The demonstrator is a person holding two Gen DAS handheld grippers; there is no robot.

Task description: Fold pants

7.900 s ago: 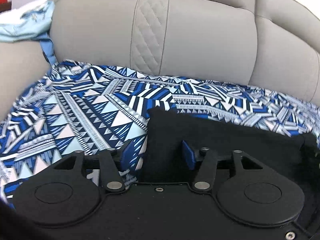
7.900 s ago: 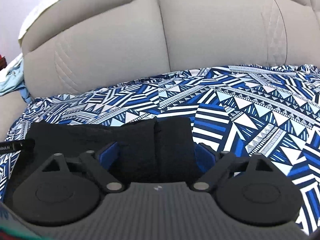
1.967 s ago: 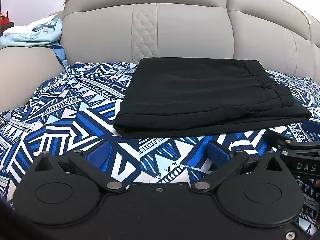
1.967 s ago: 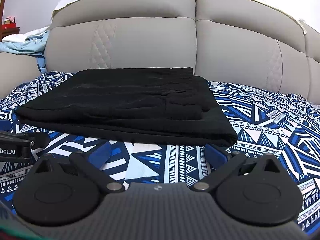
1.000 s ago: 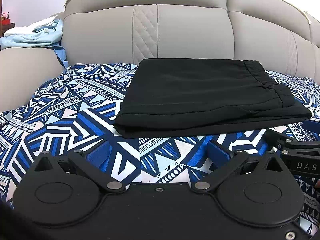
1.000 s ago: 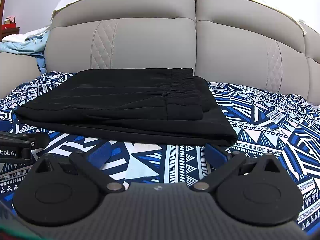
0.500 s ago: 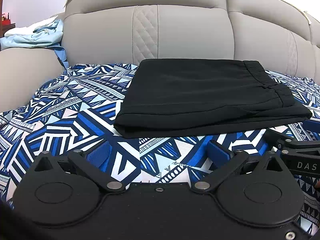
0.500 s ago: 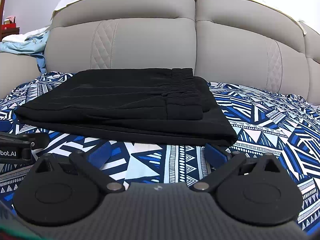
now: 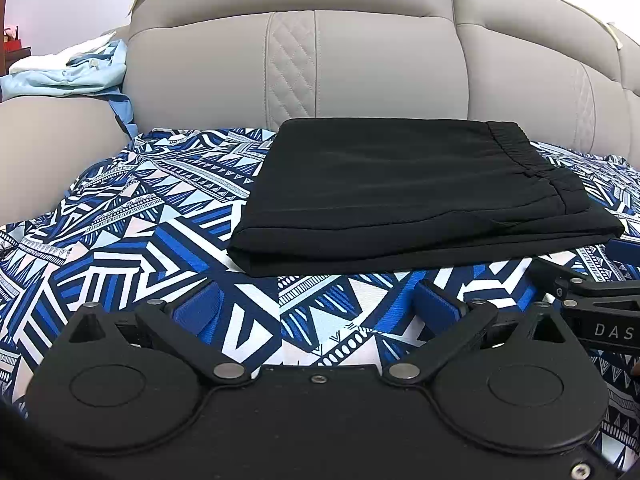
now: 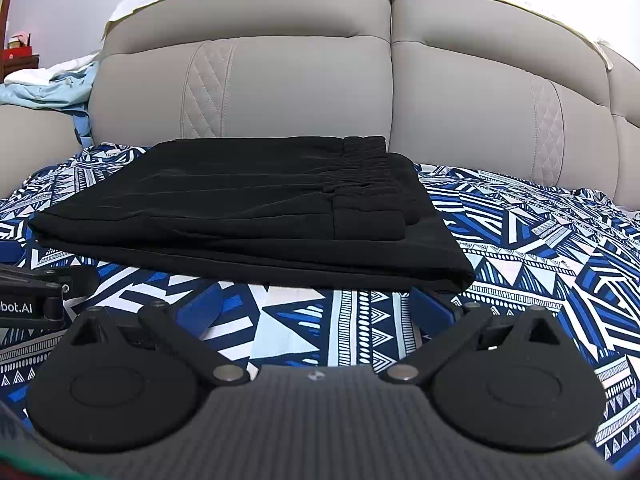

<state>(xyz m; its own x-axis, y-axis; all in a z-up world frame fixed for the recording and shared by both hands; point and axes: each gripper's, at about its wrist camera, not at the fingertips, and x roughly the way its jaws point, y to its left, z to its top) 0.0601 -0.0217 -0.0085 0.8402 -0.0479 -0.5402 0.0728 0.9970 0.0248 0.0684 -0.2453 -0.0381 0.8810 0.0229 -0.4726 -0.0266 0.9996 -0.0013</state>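
Note:
The black pants [image 9: 408, 192] lie folded into a flat rectangle on the blue patterned cover [image 9: 132, 232], the elastic waistband at their right end. In the right wrist view the same pants [image 10: 248, 208] fill the middle. My left gripper [image 9: 318, 300] rests open on the cover just in front of the pants' near edge, nothing between its blue pads [image 9: 200, 308]. My right gripper [image 10: 316, 300] is also open and empty, close to the pants' near right corner. Each gripper shows at the edge of the other's view.
Grey padded cushions [image 9: 360, 68] form a backrest right behind the pants. A light blue garment [image 9: 76, 76] lies bunched on the armrest at the far left. The patterned cover [image 10: 540, 248] spreads out to the right of the pants.
Since 7.9 s ago both grippers have let go of the black fabric and backed away. Over the last second nothing has moved.

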